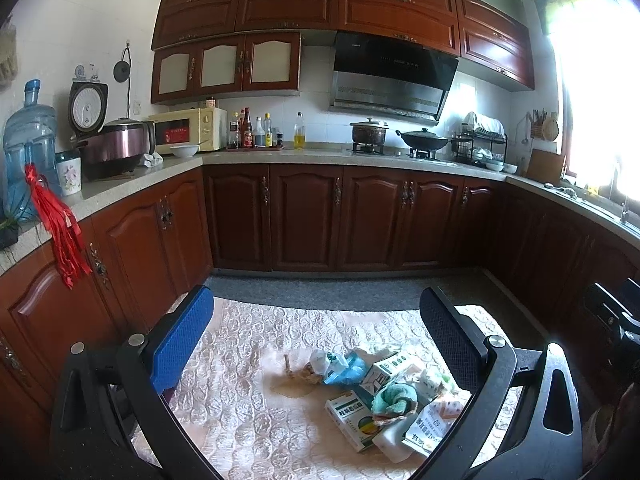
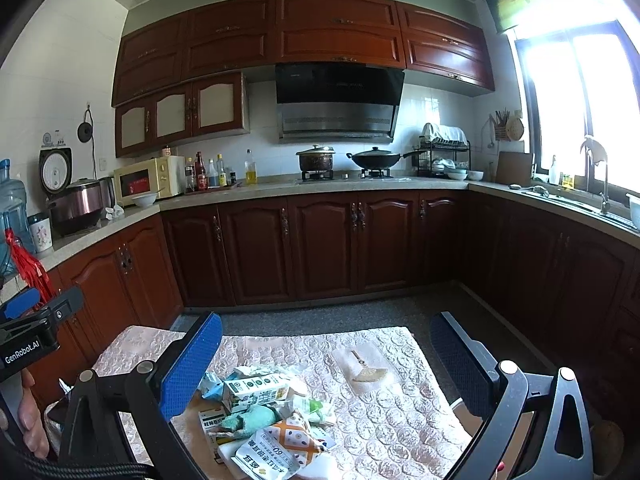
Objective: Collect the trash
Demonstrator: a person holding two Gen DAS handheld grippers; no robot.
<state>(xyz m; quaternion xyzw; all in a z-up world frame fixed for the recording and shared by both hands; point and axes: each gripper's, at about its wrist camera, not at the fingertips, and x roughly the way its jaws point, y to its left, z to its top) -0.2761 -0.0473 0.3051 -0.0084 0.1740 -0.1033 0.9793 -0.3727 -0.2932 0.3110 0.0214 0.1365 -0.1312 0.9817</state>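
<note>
A pile of trash [image 1: 384, 396] lies on a pink quilted table cover [image 1: 248, 364]: small cartons, crumpled wrappers, a green cloth wad and a snack bag. It also shows in the right wrist view [image 2: 268, 416], with a green-white carton [image 2: 256, 390] and an orange-white snack bag [image 2: 280, 444]. My left gripper [image 1: 316, 336] is open and empty, held above the table with the pile between and below its fingers. My right gripper [image 2: 326, 360] is open and empty, with the pile below its left blue pad [image 2: 192, 364].
A small fan-shaped ornament [image 2: 366, 370] lies on the cover to the right of the pile. Dark wooden kitchen cabinets [image 1: 308, 220] and a grey floor strip [image 1: 320, 288] lie beyond the table. The left gripper's body [image 2: 28, 332] shows at the right view's left edge.
</note>
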